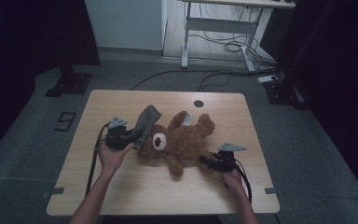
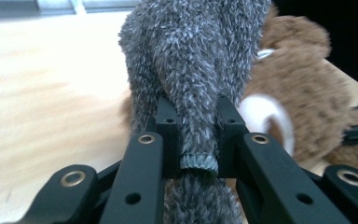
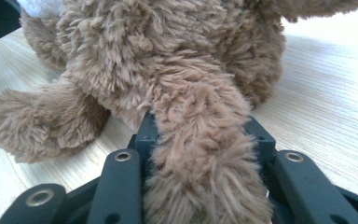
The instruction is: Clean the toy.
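High view: the bear [image 1: 179, 137] lies mid-table [image 1: 135, 182], the grey sock [image 1: 145, 122] at its head, held up by the left gripper [image 1: 131, 136]; the right gripper [image 1: 210, 162] is at a limb.

Left gripper view: jaws pinch the sock's hem.

Right gripper view: jaws clamp a limb, probably a leg. Anchor the bear and pull the sock steadily along the head.

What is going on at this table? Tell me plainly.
A person works on a brown teddy bear lying on the wooden table, with a gripper in each hand. The left gripper is shut on a grey fuzzy cloth piece, held up by the bear's head. The right gripper is shut on one of the bear's limbs, pinning it near the table.
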